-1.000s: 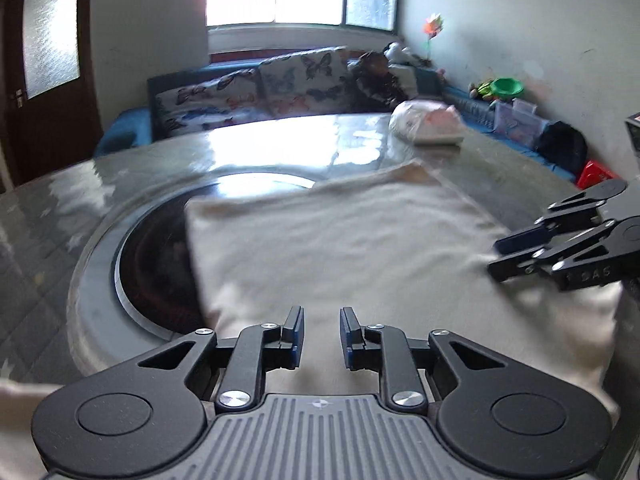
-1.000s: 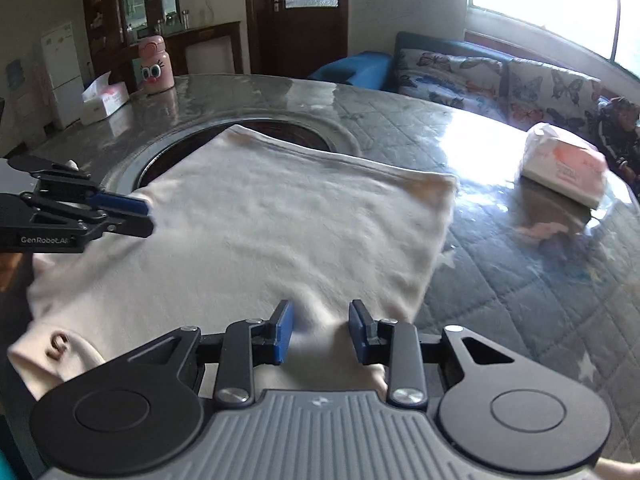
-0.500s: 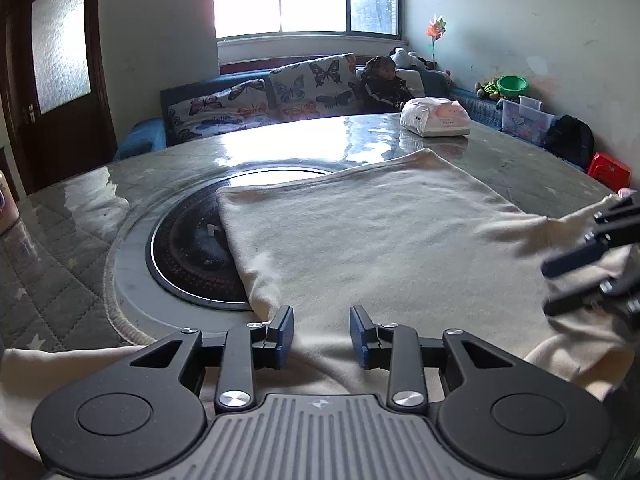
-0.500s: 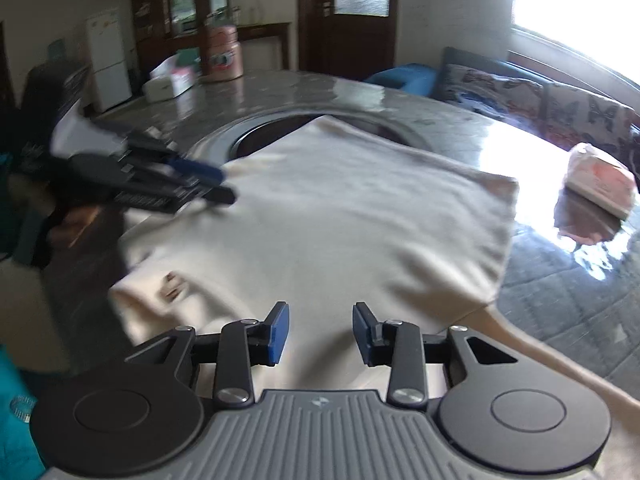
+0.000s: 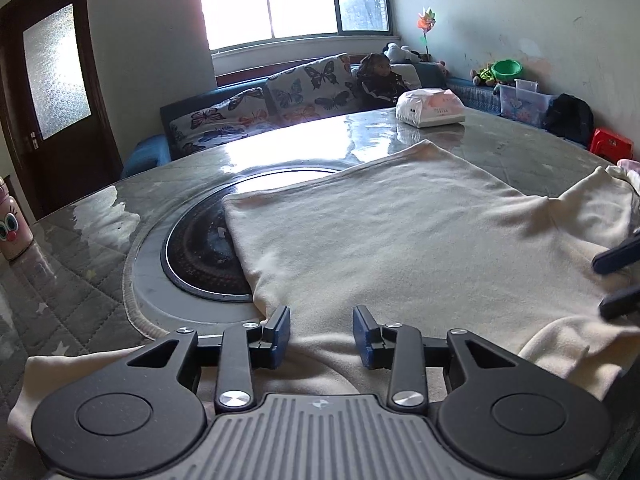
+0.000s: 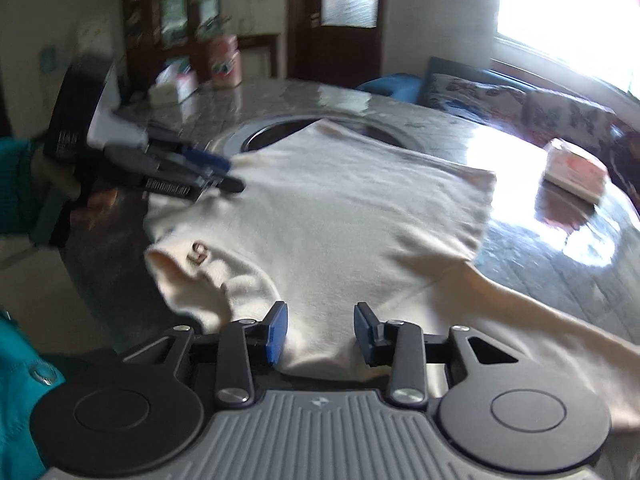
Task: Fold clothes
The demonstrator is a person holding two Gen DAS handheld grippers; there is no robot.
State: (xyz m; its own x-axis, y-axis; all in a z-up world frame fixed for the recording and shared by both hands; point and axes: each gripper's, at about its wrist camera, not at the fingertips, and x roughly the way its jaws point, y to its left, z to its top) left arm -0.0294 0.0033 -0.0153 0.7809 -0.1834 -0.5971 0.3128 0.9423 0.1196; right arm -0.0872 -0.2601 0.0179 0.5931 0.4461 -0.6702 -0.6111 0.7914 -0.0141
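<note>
Cream garment spread flat on the desk, both hand-held grippers apart over it.

Left wrist view: the left hand-held gripper (image 5: 321,334) is opening, its pads clear of the cream garment (image 5: 400,240) lying over the desk (image 5: 500,148) and its dark round inset (image 5: 200,256). Right wrist view, blurred: the right hand-held gripper (image 6: 321,330) stands parted over the garment's near edge; cloth shows between the fingers, unpinched. A tissue pack (image 6: 576,174) lies well apart.

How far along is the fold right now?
Done: the cream top lies spread on the table, its body a flat rectangle. In hand: nothing; the left gripper is opening, the right gripper stands open, cloth loose between both pairs of jaws. Left: the sleeve trails out unfolded; the top needs further folds.
</note>
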